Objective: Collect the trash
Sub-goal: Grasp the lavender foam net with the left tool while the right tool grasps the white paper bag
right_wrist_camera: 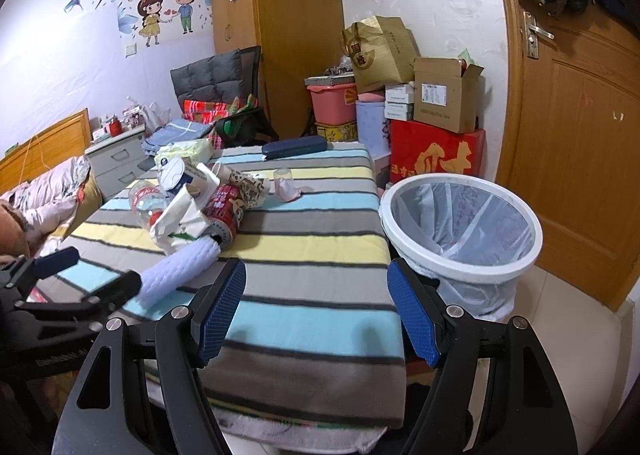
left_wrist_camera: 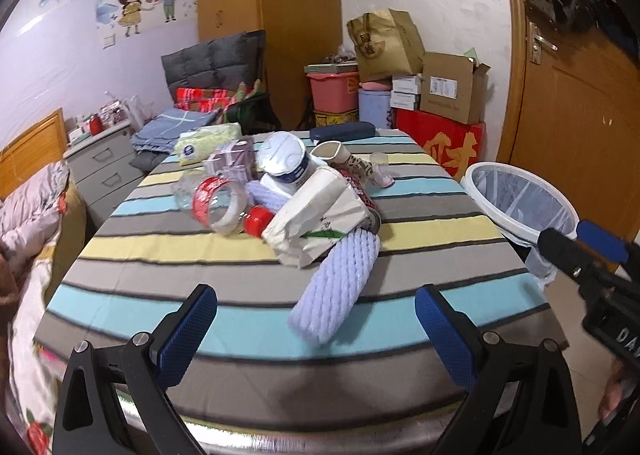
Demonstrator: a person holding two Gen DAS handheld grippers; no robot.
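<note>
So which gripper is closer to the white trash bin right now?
Right. The right gripper hovers open over the table's near corner just beside the trash bin; the left gripper sits farther along, facing the foam sleeve.

Trash pile point(left_wrist_camera: 304, 195) on table point(left_wrist_camera: 420, 223), bin point(left_wrist_camera: 520, 199) right.

Left gripper point(left_wrist_camera: 316, 319) is hovering over the striped table point(left_wrist_camera: 168, 247), jaws wide apart, empty. Foam sleeve point(left_wrist_camera: 336, 287) is lying just ahead, touching a paper bag point(left_wrist_camera: 316, 215) in the trash pile. Bin point(left_wrist_camera: 520, 199) is sitting right of the table.
</note>
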